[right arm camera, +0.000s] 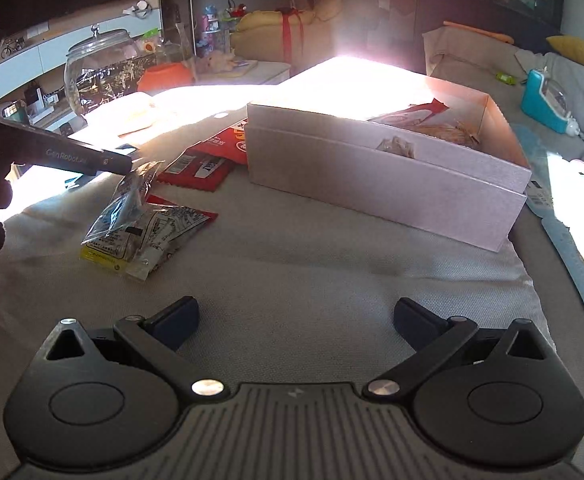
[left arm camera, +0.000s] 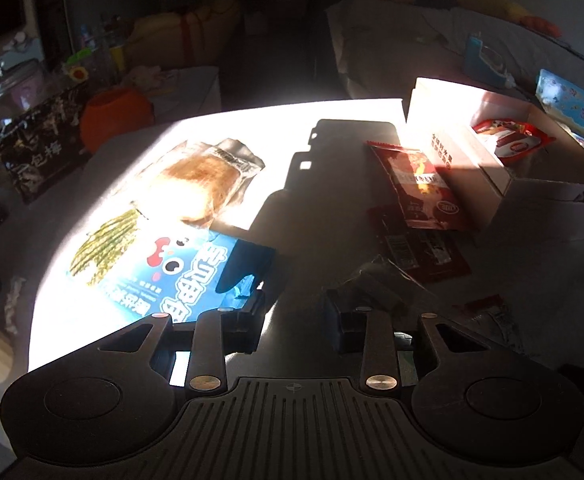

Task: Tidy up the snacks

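A few packets sit in the pink box [right arm camera: 387, 184], most snacks on the cloth. My right gripper [right arm camera: 295, 316] gapes empty; left gripper [left arm camera: 292, 312] maybe pinches the clear packet [right arm camera: 132, 216].

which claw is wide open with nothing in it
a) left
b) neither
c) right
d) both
c: the right claw stands spread wide over bare cloth, while the left claw has a clear packet at its tips.
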